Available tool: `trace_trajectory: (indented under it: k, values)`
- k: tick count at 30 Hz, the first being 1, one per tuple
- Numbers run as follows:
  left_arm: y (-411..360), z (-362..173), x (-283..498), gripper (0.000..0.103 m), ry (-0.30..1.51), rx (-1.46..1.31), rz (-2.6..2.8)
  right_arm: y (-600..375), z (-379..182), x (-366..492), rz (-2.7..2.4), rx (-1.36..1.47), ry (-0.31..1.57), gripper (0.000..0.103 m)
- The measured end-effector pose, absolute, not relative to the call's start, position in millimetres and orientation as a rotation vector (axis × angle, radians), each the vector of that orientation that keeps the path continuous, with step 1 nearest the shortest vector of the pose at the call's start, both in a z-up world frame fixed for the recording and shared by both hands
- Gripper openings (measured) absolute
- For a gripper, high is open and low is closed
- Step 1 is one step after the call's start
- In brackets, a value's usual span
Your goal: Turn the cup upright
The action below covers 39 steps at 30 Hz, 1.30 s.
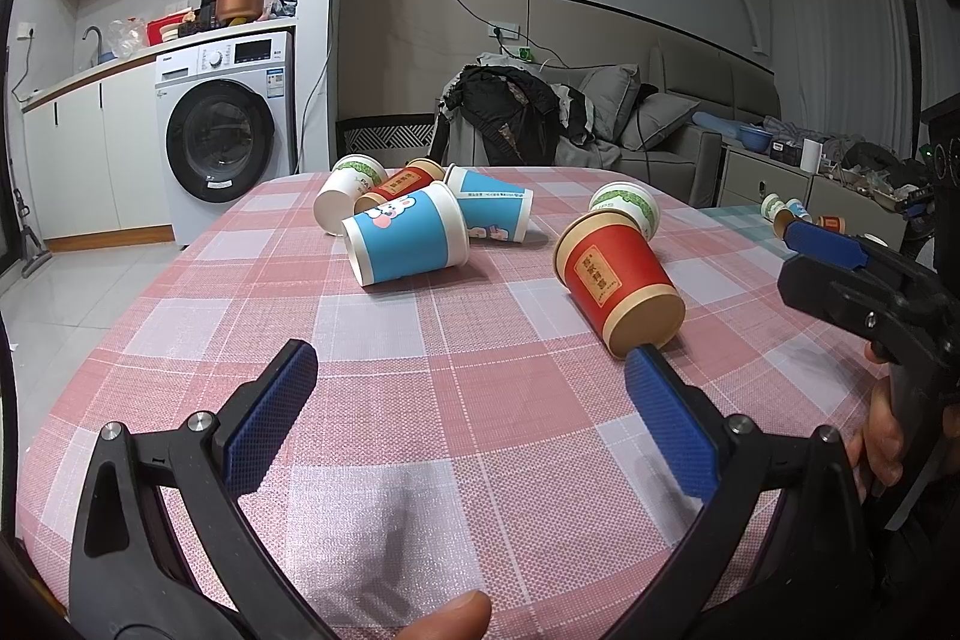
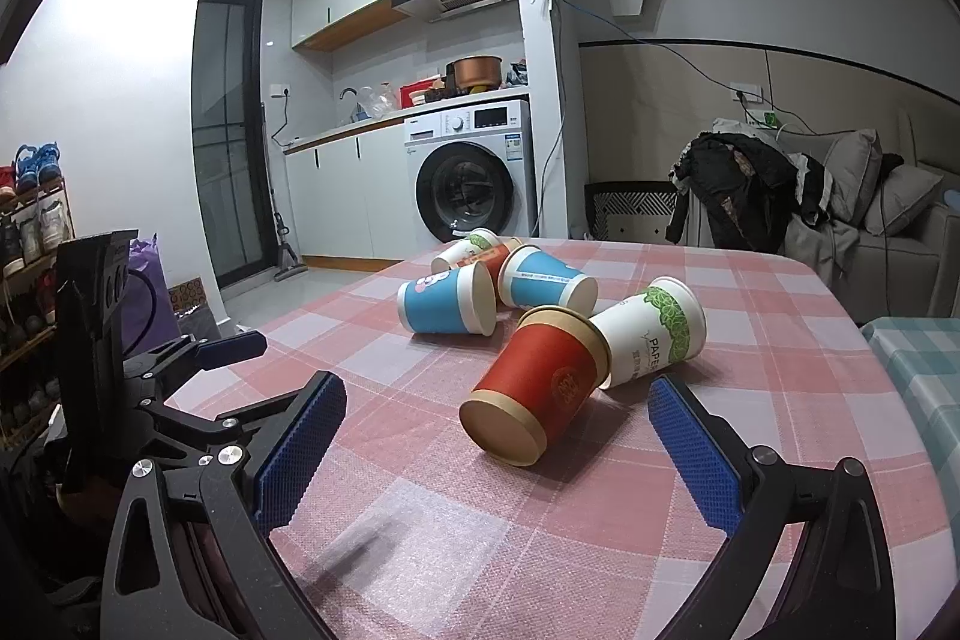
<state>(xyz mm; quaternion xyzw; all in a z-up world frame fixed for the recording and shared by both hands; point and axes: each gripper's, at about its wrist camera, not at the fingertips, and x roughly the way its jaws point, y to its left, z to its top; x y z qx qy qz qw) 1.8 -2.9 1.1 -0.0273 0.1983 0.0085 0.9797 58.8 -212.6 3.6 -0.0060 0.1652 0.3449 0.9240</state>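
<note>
Left wrist view, from left to right: a washing machine (image 1: 225, 133) stands beyond the table's far left corner, and the table (image 1: 456, 400) under its pink checked cloth fills the middle. At the far edge a cluster of paper cups lies on its side: a white cup with a green band (image 1: 348, 193), a small red cup (image 1: 399, 187) behind it, a blue rabbit cup (image 1: 405, 241) in front, and a second blue cup (image 1: 489, 211) touching the rabbit cup's rim. Right of the cluster, apart from it, the big red cup (image 1: 618, 283) lies on its side with its base toward the camera, and another white and green cup (image 1: 627, 208) lies just behind it. The left gripper (image 1: 471, 361) hovers over bare cloth with its jaws spread wide, holding nothing; its right blue pad sits just below the red cup's base. The right gripper (image 1: 825, 244) enters from the right edge.

In the right wrist view the left gripper (image 2: 231, 343) shows at the left, then the blue cups, then the big red cup (image 2: 534, 388) leaning against the white and green cup (image 2: 654, 331). The right gripper (image 2: 498, 400) has its jaws wide apart and empty, with the red cup's base lying between the two pads, touching neither
</note>
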Motion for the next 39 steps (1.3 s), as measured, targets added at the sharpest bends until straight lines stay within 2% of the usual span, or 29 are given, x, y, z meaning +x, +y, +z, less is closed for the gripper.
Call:
trace_trajectory:
  k: [22,31,39]
  values:
    - [0.0,16.9,4.8,0.102,0.438,-0.100,0.018,-222.6,4.8,69.5,0.612,-0.007,0.375,0.103]
    - [-22.8,37.0,24.7,0.102,0.455,-0.081,-0.002,-244.7,9.1,75.0,0.537,0.007,0.394,0.103]
    - [-57.2,34.5,53.2,0.102,0.496,0.001,-0.045,-261.2,8.4,87.2,0.501,0.058,0.447,0.103]
